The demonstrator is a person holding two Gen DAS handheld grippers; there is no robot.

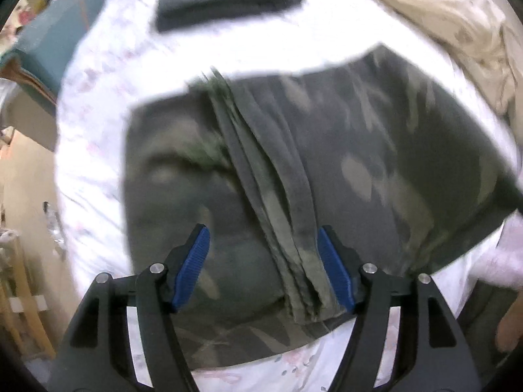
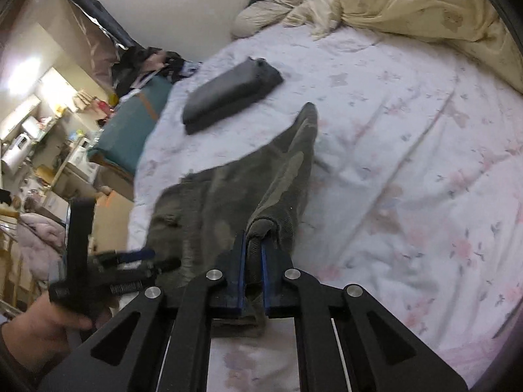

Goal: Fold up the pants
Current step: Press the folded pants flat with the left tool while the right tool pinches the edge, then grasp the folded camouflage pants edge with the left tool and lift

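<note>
A lived-in bedroom at home: a bed with a floral sheet (image 2: 408, 124), a crumpled cream duvet (image 2: 408, 3) and a pillow (image 2: 264, 13) by the wall. Beyond the bed's edge, cluttered shelves (image 2: 42, 137) hold household things, blurred.

No text, label, brand, number or sign can be read in either view. The shelves (image 2: 49, 137) at the far left of the right wrist view hold small boxes and packets that may carry print, but they are too small and blurred to make out. The left wrist view is motion-blurred throughout and shows no lettering.
</note>
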